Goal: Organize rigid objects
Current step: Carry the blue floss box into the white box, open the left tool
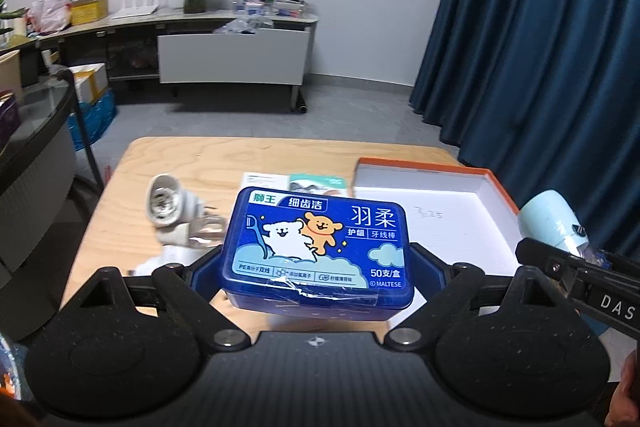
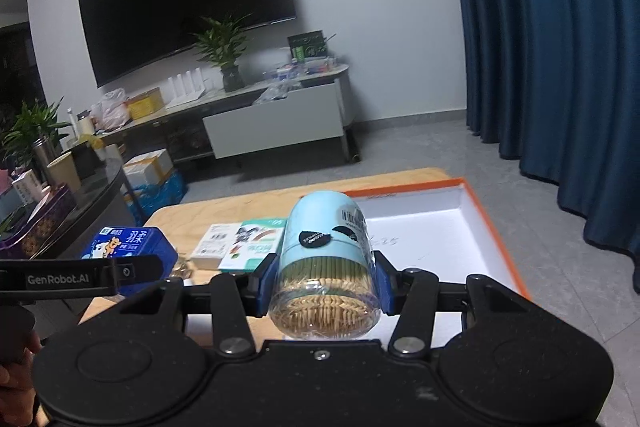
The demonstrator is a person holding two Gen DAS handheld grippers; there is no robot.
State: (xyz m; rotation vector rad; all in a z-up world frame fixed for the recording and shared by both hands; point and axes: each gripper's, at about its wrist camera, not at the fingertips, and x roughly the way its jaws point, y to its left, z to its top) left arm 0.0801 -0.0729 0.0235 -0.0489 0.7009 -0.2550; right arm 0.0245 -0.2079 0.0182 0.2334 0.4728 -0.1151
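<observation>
The blue floss-pick box is a flat, round-cornered plastic case with a white dog and an orange bear printed on its lid, Chinese lettering across the top and a strip of clear tape crumpled over its near edge; it sits clamped between the two blue pads of the left gripper, lid facing up and held level above the wooden table. The toothpick jar is a cylinder with a pale blue cap carrying black stickers and a barcode, its clear lower half packed with toothpicks; the right gripper grasps it on its side, clear base toward the camera and cap pointing away. The left wrist view alone shows the items beyond and left of the left gripper: white lamp sockets lying near a clear wrapper, plus the pencilled scribble on the floor of the white tray with the orange rim ahead to its right. The right wrist view instead shows the toothpicks end-on and the two flat cartons lying side by side on the table just left of the jar, which the box mostly hides in the other view. Both grippers are held roughly level and side by side, the left one's finger crossing the lower-left of the right view.
</observation>
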